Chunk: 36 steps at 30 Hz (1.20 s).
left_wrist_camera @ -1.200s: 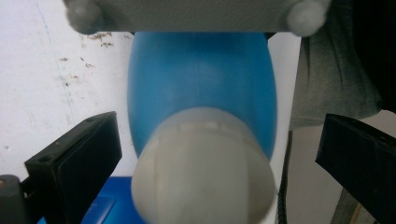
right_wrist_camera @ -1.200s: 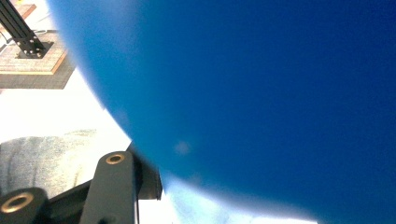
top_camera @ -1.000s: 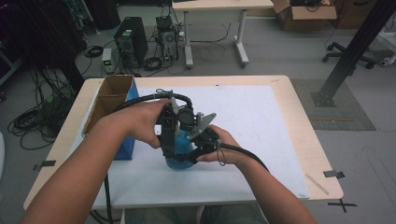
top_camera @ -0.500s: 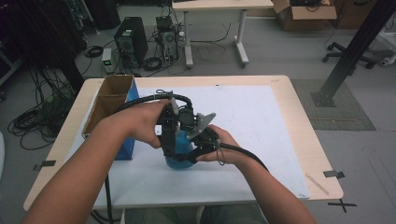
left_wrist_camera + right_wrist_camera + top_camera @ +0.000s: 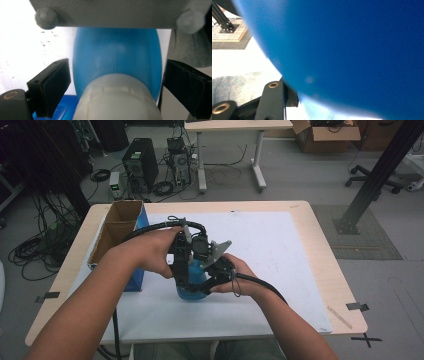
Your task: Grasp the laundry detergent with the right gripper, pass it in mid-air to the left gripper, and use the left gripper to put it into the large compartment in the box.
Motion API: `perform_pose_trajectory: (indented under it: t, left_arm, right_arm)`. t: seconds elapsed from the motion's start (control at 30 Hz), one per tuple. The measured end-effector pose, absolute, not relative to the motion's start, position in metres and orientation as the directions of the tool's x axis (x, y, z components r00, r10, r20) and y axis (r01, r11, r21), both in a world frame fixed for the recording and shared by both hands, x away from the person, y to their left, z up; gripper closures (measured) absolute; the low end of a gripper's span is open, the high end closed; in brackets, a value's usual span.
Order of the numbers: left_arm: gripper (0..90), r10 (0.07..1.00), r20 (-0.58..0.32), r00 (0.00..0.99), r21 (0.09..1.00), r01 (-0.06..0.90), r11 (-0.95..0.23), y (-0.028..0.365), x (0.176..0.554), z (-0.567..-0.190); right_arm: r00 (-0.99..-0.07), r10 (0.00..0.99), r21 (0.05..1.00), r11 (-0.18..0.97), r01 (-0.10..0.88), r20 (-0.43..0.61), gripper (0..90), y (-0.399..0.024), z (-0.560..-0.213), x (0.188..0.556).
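A blue bottle (image 5: 192,289) with a white cap (image 5: 117,100) stands on the white mat near the table's front. My left gripper (image 5: 182,270) points down over its top. In the left gripper view its black pads (image 5: 53,87) flank the cap and the shoulder of the bottle (image 5: 117,55) with thin gaps. These jaws have just been closing, with the cap between them. My right gripper (image 5: 211,279) comes in from the right, shut on the bottle's body. The blue wall of the bottle (image 5: 352,50) looms in the right gripper view beside one finger (image 5: 272,100).
An open cardboard box (image 5: 117,227) with blue sides stands at the table's left, close to my left forearm. The white mat (image 5: 270,250) covers most of the wooden table (image 5: 330,285). Cables, a computer tower and a desk stand on the floor beyond.
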State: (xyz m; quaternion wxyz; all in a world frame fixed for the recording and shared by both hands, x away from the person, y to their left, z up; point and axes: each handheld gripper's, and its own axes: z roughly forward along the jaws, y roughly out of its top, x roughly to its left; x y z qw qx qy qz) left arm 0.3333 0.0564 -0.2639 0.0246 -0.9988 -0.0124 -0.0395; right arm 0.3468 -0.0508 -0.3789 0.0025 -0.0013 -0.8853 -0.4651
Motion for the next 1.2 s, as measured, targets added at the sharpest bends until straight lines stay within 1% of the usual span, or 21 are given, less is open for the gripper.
perform_pose_trajectory:
  t: [0.1, 0.13, 0.33, 0.37, 0.4, 0.57, 0.6, 0.8, 0.83, 0.87, 0.93, 1.0, 1.2]
  left_arm:
    - [9.4, 0.017, 0.086, 0.996, -0.057, 0.022, -0.998, 0.0559, 0.333, -0.2643]
    - [10.4, 0.017, 0.093, 0.995, -0.057, 0.023, -0.998, 0.0556, 0.3326, -0.2645]
    - [13.5, 0.019, 0.101, 0.995, -0.062, 0.025, -0.998, 0.0548, 0.3326, -0.2648]
    - [14.2, 0.019, 0.101, 0.995, -0.063, 0.026, -0.998, 0.0547, 0.3326, -0.2648]
    - [14.5, 0.019, 0.105, 0.994, -0.061, 0.026, -0.998, 0.0545, 0.3325, -0.265]
    - [16.9, 0.023, 0.107, 0.994, -0.058, 0.03, -0.998, 0.0544, 0.3325, -0.2649]
    - [17.4, 0.023, 0.109, 0.994, -0.059, 0.029, -0.998, 0.0546, 0.3325, -0.2651]
    - [19.5, 0.029, 0.108, 0.994, -0.049, 0.035, -0.998, 0.0558, 0.3328, -0.2661]
    - [20.6, 0.029, 0.108, 0.994, -0.045, 0.034, -0.998, 0.0562, 0.3329, -0.2664]
    - [22.4, 0.028, 0.109, 0.994, -0.044, 0.033, -0.998, 0.0563, 0.3328, -0.2666]
    - [23.4, 0.031, 0.107, 0.994, -0.038, 0.036, -0.999, 0.0563, 0.3328, -0.2664]
    - [27.3, 0.024, 0.102, 0.995, -0.042, 0.029, -0.999, 0.0557, 0.3328, -0.2657]
    - [34.5, 0.024, 0.106, 0.994, -0.048, 0.03, -0.998, 0.0559, 0.3335, -0.2659]
  right_arm:
    - [-1.0, 0.001, 0.825, 0.566, 0.007, 0.007, 44.7, -0.0511, -0.3787, 0.3467]
    - [-0.999, -0.001, 0.831, 0.556, 0.032, 0.039, 44.7, -0.0511, -0.3785, 0.3449]
    - [-0.999, 0.0, 0.831, 0.556, 0.031, 0.038, 44.7, -0.0517, -0.3782, 0.3448]
    - [-1.0, 0.008, 0.824, 0.566, -0.006, -0.012, 44.7, -0.0521, -0.3785, 0.3477]
    - [-1.0, 0.006, 0.827, 0.562, 0.011, 0.009, 44.7, -0.052, -0.3782, 0.3463]
    - [-1.0, 0.012, 0.828, 0.561, 0.011, 0.006, 44.7, -0.0523, -0.3781, 0.3466]
    - [-0.999, 0.005, 0.832, 0.554, 0.032, 0.035, 44.7, -0.0523, -0.3778, 0.3449]
    - [-0.999, 0.006, 0.832, 0.554, 0.031, 0.034, 44.7, -0.0523, -0.3777, 0.3451]
    - [-1.0, 0.013, 0.825, 0.565, -0.007, -0.018, 44.7, -0.0524, -0.3786, 0.3483]
    - [-1.0, 0.012, 0.829, 0.559, 0.019, 0.014, 44.7, -0.052, -0.3785, 0.3461]
    - [-0.999, 0.008, 0.831, 0.555, 0.031, 0.032, 44.7, -0.0518, -0.3784, 0.3451]
    - [-0.999, 0.006, 0.833, 0.553, 0.032, 0.034, 44.7, -0.0517, -0.3785, 0.3449]
    - [-0.999, 0.004, 0.834, 0.551, 0.034, 0.037, 44.7, -0.0514, -0.3778, 0.3449]
